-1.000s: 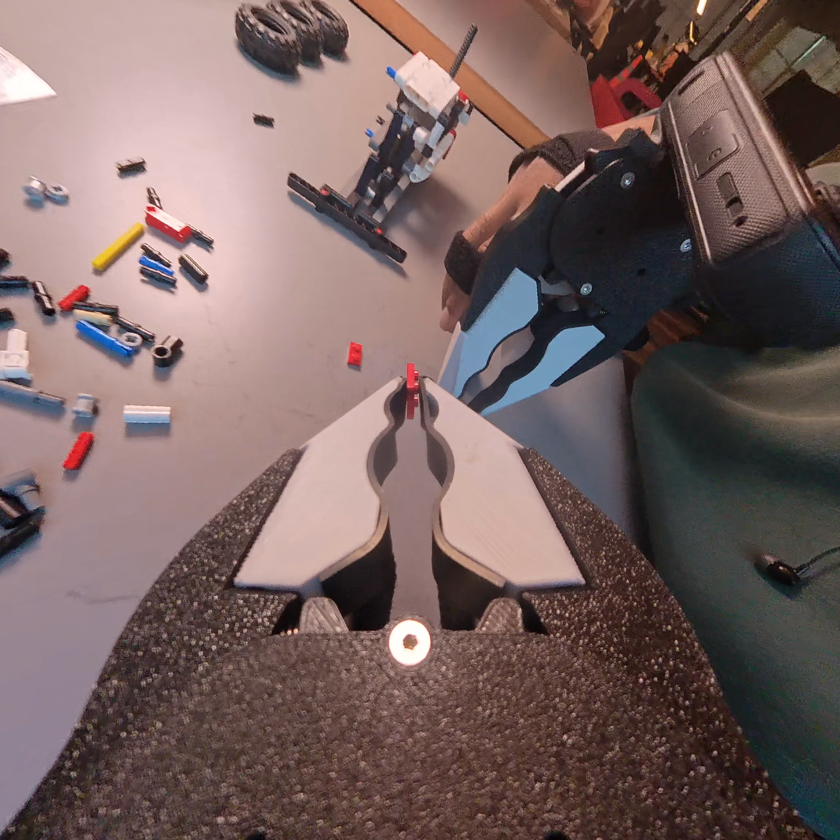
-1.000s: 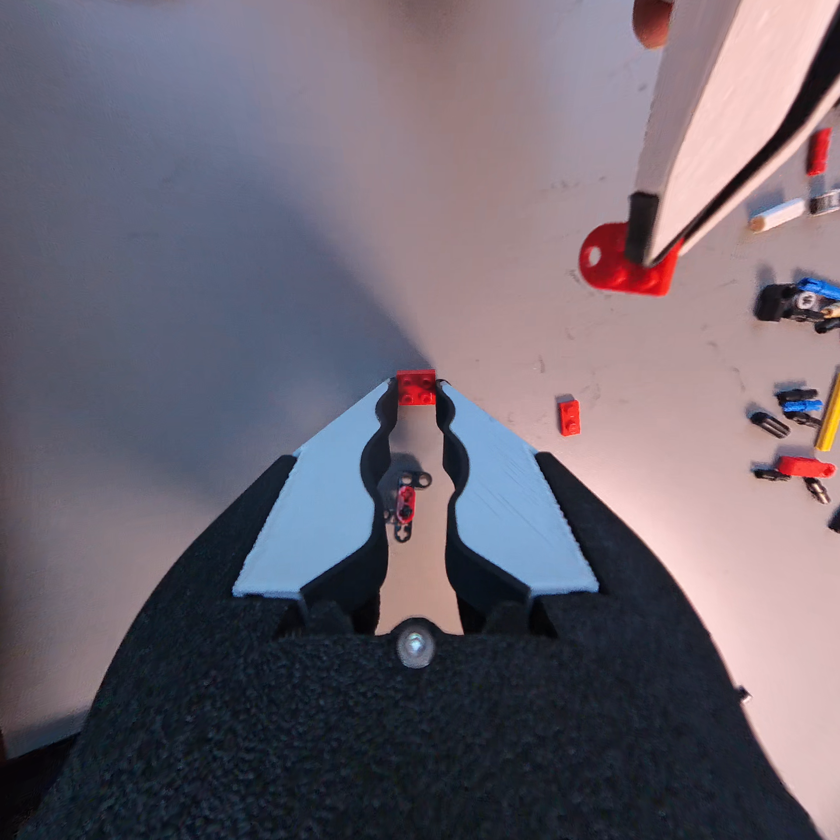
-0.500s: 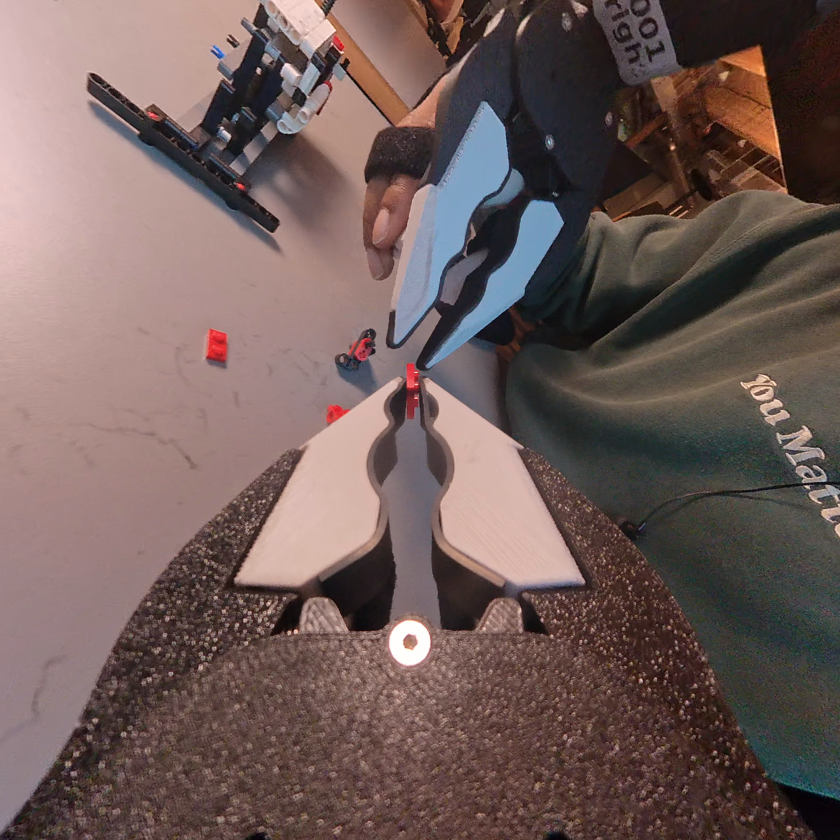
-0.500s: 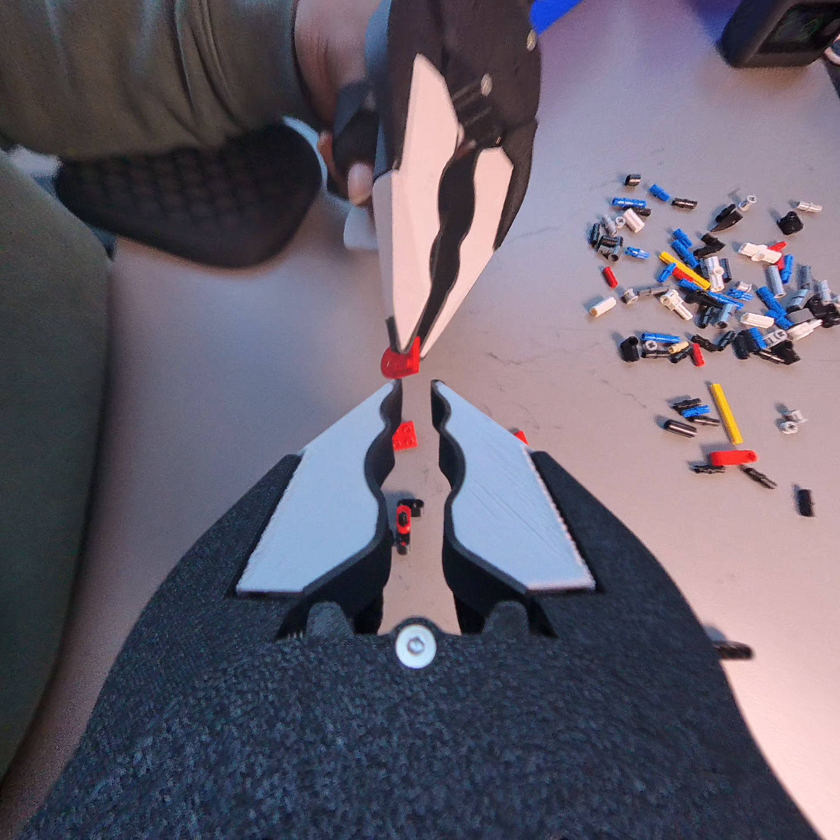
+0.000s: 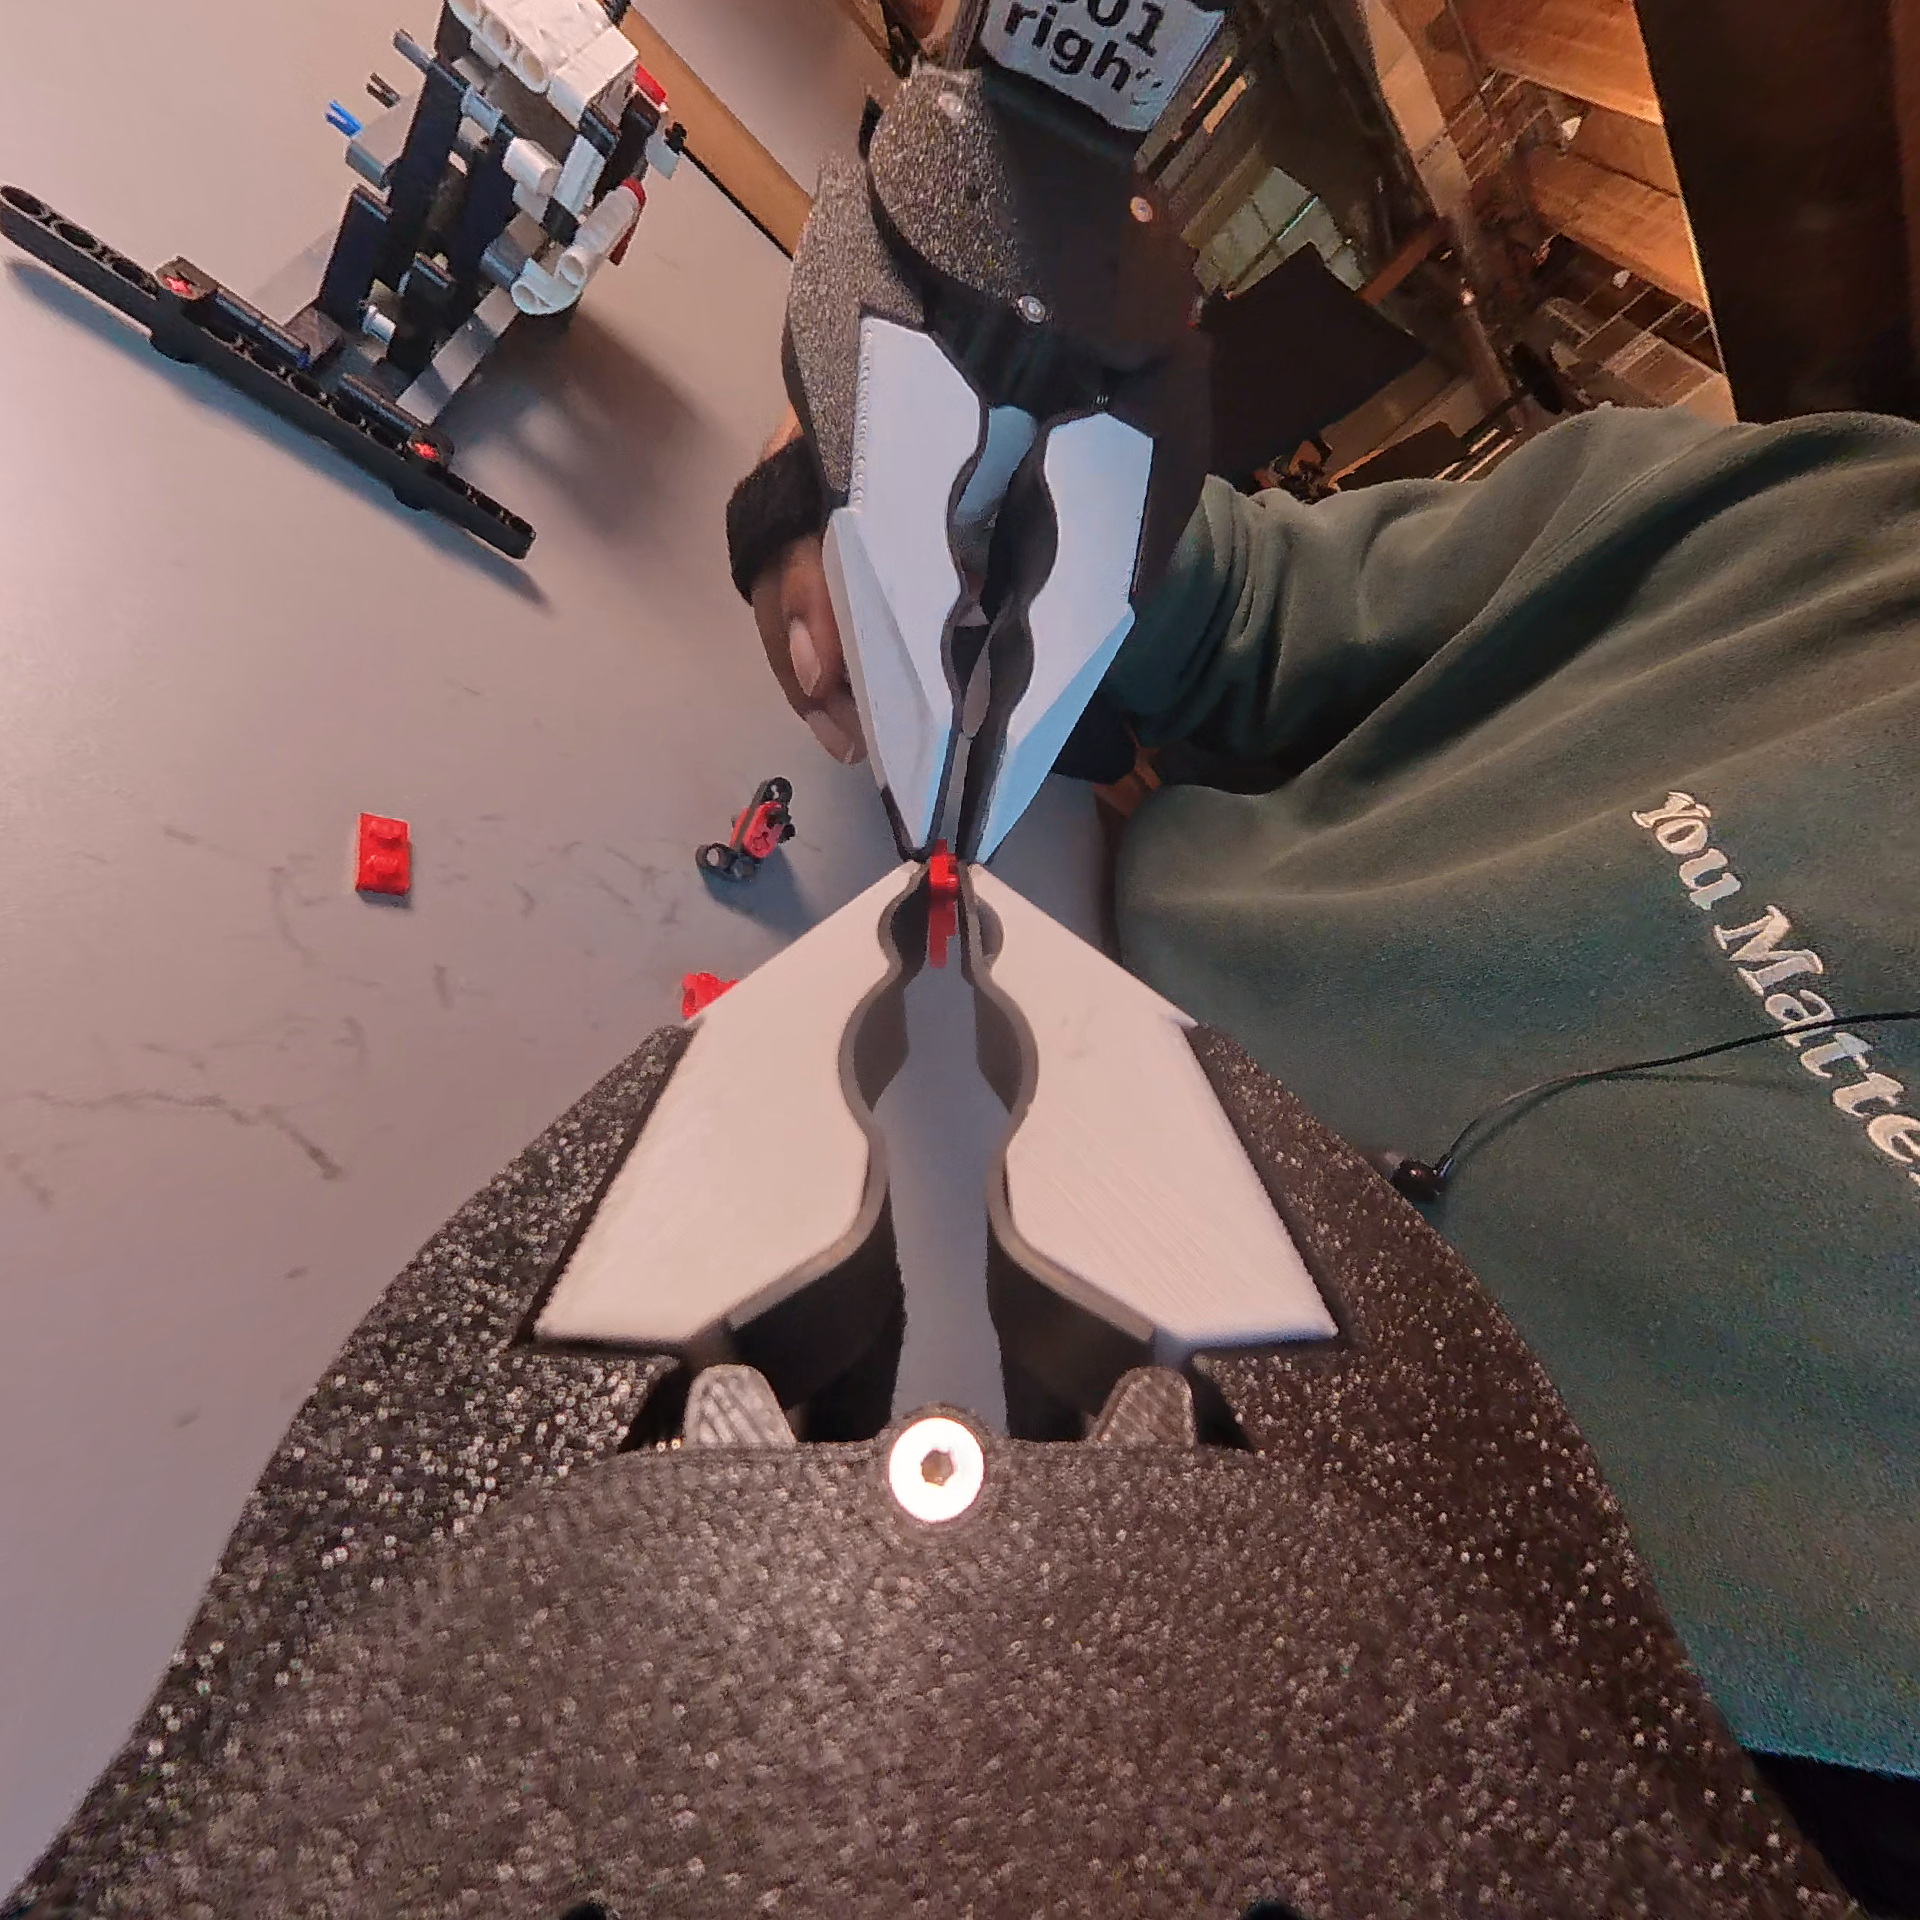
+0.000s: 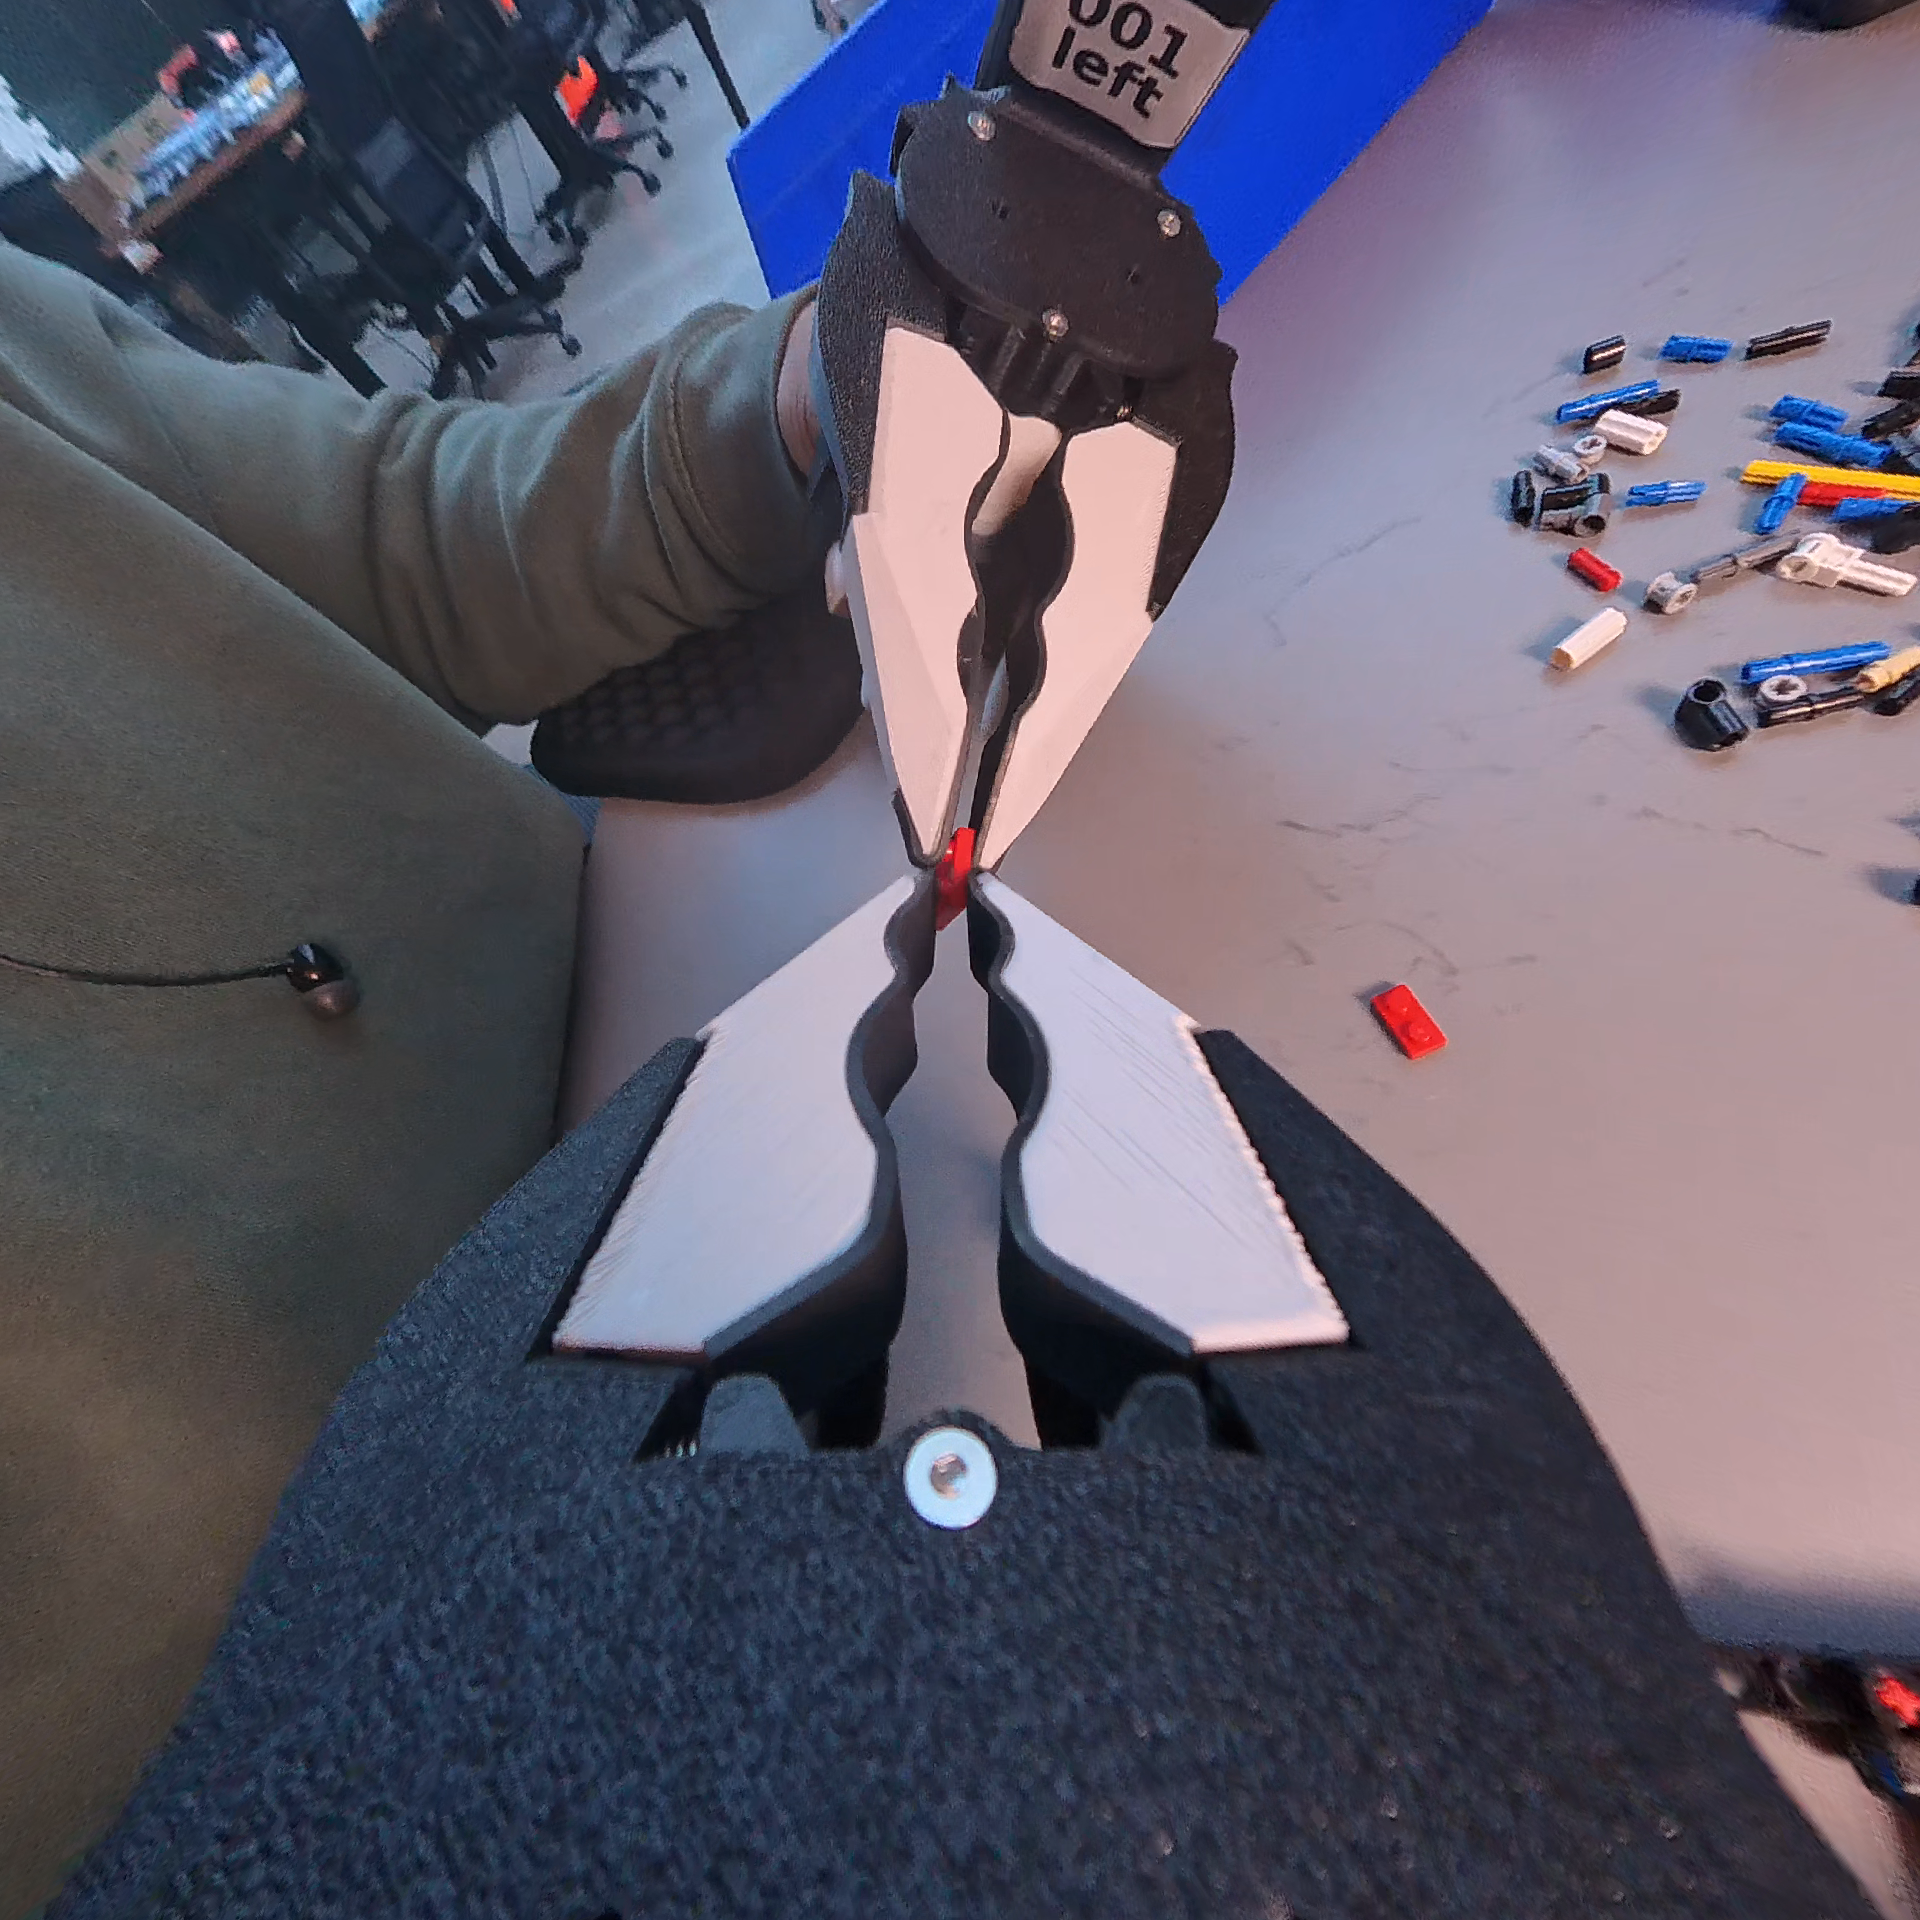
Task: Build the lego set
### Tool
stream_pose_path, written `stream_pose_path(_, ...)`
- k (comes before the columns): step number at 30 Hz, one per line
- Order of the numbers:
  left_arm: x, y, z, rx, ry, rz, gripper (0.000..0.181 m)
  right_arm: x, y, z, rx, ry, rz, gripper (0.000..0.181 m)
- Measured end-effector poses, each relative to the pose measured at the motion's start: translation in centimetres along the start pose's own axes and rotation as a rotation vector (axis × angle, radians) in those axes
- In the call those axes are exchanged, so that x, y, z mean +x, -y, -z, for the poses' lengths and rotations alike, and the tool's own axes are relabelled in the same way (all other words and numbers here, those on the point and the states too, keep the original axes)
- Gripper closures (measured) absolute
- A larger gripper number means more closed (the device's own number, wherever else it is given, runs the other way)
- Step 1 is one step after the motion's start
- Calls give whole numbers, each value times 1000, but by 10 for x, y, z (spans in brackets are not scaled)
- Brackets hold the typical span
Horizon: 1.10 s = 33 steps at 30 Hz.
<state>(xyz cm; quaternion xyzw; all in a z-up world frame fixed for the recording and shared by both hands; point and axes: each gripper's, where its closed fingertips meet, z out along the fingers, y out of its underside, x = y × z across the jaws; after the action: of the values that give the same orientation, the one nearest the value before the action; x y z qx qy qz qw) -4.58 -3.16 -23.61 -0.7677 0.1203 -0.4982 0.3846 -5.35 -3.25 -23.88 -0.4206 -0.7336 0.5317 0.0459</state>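
Left wrist view: the left gripper [image 5: 940, 902] is clenched on a small red piece [image 5: 939, 902], held edge-on between its tips above the grey table [image 5: 260, 1039]. The right gripper [image 5: 943, 847] comes in from above, tip to tip with the left one, its tips closed against the top of the same red piece. To the left the table has open room: a red plate [image 5: 382, 854] lies flat and alone, a small black-and-red connector [image 5: 750, 837] sits nearer the tips, and another red bit [image 5: 702, 992] peeks out beside the left finger. The half-built model [image 5: 457, 218] stands well apart at the far left, near the table's far edge. A green sleeve [image 5: 1507, 831] fills the right side.

Right wrist view: the right gripper [image 6: 943, 896] has its tips narrowed around the red piece [image 6: 950, 878]; a thin gap shows lower down, so I cannot tell how firmly it grips. The left gripper [image 6: 951, 847] points down onto it, clamped on the piece. Both meet close to the table's near edge [image 6: 597, 935], just beside the person's sleeve [image 6: 312, 675]. The red plate [image 6: 1407, 1020] lies alone to the right, with bare table around it, and the loose parts [image 6: 1766, 520] are scattered well apart at the far right.
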Motion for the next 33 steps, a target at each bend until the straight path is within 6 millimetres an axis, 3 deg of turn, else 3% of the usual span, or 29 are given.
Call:
stream_pose_path(10, -4, 23, 10, 128, 91, -105, 175, 12, 23, 19, 262, -31, -105, 177)
stream_pose_path(17, -12, 44, 19, 200, 361, -352, 145, 29, 47, 45, 517, -91, -262, 177)
stream_pose_path(23, -10, 60, 18, 213, 665, -630, 150, 35, 57, 47, 687, -69, -470, 177)
stream_pose_path(33, -11, 65, 19, 190, 806, -782, 158, 32, 57, 44, 735, 47, -644, 178)
